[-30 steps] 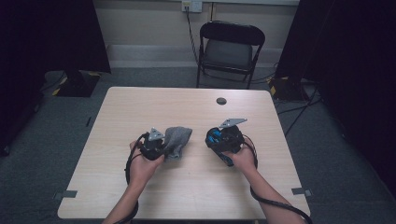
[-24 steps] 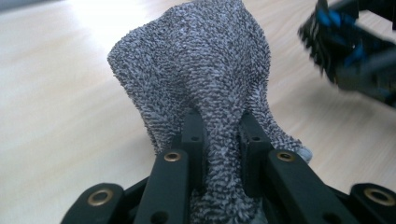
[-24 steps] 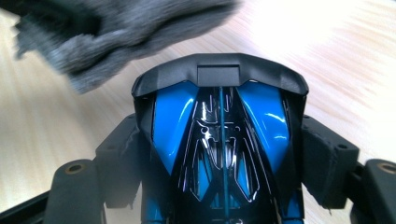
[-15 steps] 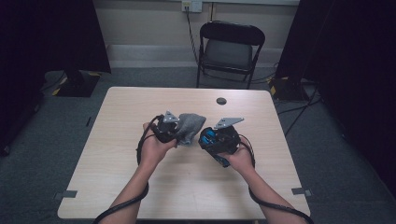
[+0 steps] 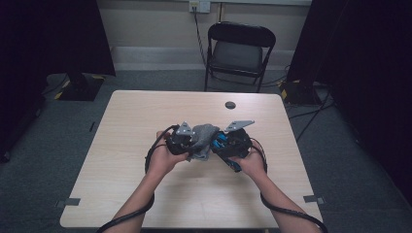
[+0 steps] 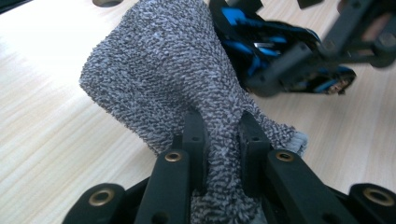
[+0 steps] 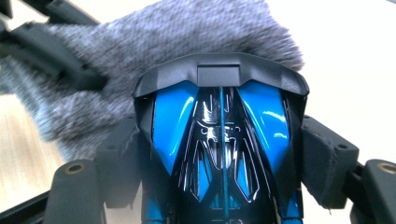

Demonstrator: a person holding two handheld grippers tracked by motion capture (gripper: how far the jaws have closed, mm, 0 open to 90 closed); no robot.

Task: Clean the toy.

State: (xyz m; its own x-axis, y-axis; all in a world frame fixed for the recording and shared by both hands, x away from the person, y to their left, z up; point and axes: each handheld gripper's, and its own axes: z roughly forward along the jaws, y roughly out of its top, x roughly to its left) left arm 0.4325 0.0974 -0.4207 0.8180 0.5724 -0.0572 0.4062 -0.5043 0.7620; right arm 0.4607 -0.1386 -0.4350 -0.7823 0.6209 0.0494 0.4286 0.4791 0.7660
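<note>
Since the earlier frame, my left tool (image 5: pixel 190 141) carried the grey sock (image 5: pixel 203 138) rightward against the blue-black toy car (image 5: pixel 221 142); left clamps sock, right tool (image 7: pixel 219 154) clamps car, above table (image 5: pixel 145 116).

A light wooden tabletop (image 5: pixel 121 184) carries a small dark round disc (image 5: pixel 230 105) near its far edge; beyond it stands a black folding chair (image 5: pixel 239 51) below a wall socket (image 5: pixel 199 6)
</note>
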